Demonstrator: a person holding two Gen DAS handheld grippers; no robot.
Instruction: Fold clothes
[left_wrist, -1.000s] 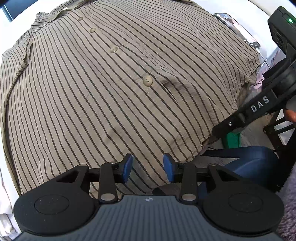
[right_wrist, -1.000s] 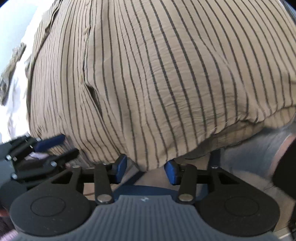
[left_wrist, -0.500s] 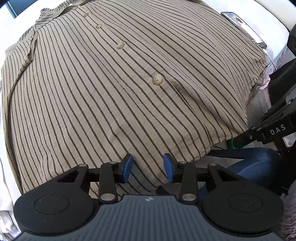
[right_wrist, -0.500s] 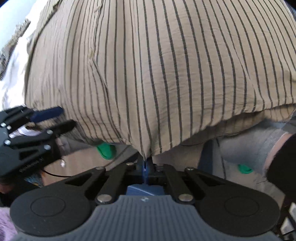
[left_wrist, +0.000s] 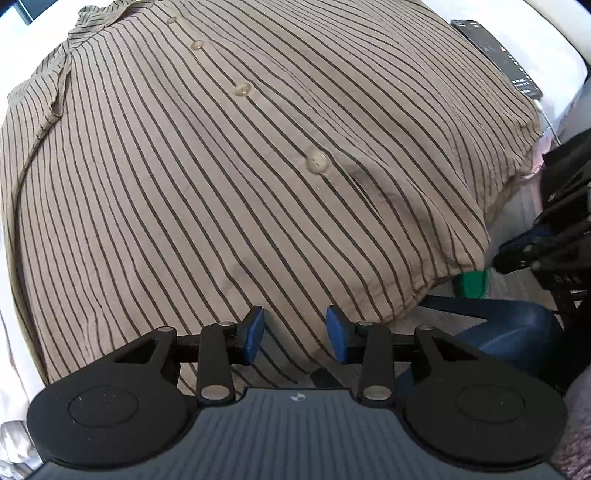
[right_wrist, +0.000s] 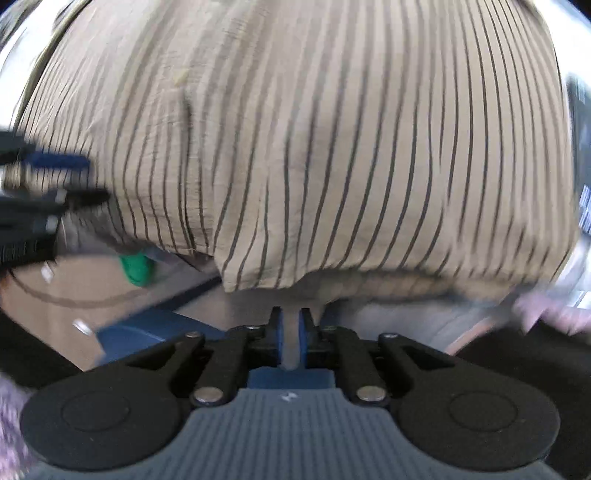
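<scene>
A tan shirt (left_wrist: 221, 184) with thin dark stripes and a row of buttons lies spread flat, its hem hanging over the near edge. My left gripper (left_wrist: 295, 321) hovers open above the hem, pads well apart with striped cloth behind them. In the blurred right wrist view the shirt (right_wrist: 332, 147) fills the top, and its hem corner hangs just beyond my right gripper (right_wrist: 290, 317). That gripper's jaws are opening, a narrow gap with no cloth between them. Each gripper shows in the other's view: the right gripper (left_wrist: 524, 251) beside the hem, the left gripper (right_wrist: 74, 177) at the left.
A dark phone (left_wrist: 495, 51) lies on the white surface (left_wrist: 546, 37) beyond the shirt's far right side. Below the hem are a green object (left_wrist: 471, 284) and a blue seat-like shape (left_wrist: 509, 328). White cloth is at the left edge.
My right gripper closed on the shirt's hem corner, then let it go and now stands slightly apart; its view has rolled and blurred. The left gripper stayed open and nearly still.
</scene>
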